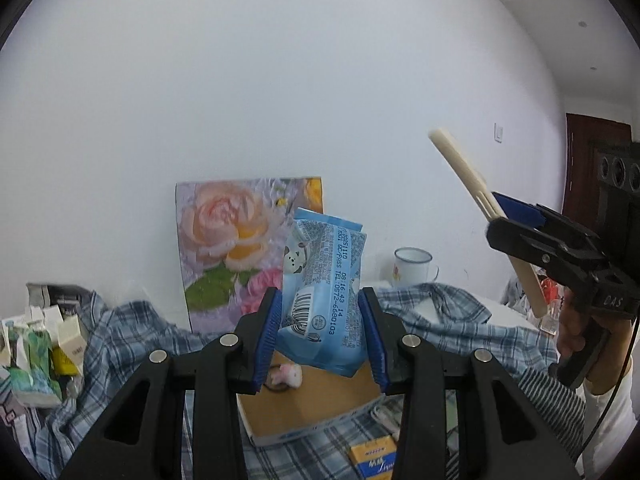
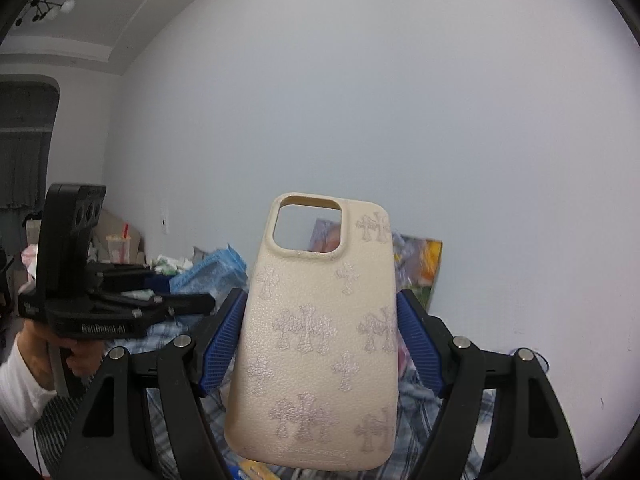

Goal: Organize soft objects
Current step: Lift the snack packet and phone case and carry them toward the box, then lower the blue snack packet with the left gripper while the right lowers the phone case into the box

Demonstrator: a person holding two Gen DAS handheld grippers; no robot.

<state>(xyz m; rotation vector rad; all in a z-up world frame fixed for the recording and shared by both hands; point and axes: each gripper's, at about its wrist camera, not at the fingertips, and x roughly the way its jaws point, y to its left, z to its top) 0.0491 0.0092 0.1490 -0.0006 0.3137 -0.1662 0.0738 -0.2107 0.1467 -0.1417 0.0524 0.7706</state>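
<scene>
Soft objects both lifted clear of the clutter: plaid shirt point(image 1: 132, 332) spread widest across the surface below, rumpled, carrying almost everything else. Flower-print board point(image 1: 236, 248) propped upright against the wall behind. Open cardboard box point(image 1: 312, 400) resting on the shirt directly under the left claw point(image 1: 322, 336), a small pink-and-white plush trinket point(image 1: 286, 376) lying inside. Cream phone case point(image 2: 320, 332), embossed with pale crosses, clenched between the blue pads of the right claw point(image 2: 320, 344), held upright with camera cutout at top, well above the shirt. Light-blue tissue packet point(image 1: 326, 292) pinched by the left claw at its lower half, barcode side facing the camera, hanging just above the box. White enamel mug point(image 1: 414, 270) standing further back, near the wall. Torn paper cartons point(image 1: 36, 360) heaped at the far left; yellow-and-blue cigarette pack point(image 1: 372, 458) flat on the shirt near the bottom edge. Judging by the layout, step in hand looks like carrying, with both pieces gripped and neither yet set down. Likely next: lower the packet into the box and loosen the grip, then bring the case across to follow, taking care not to crush the trinket.
</scene>
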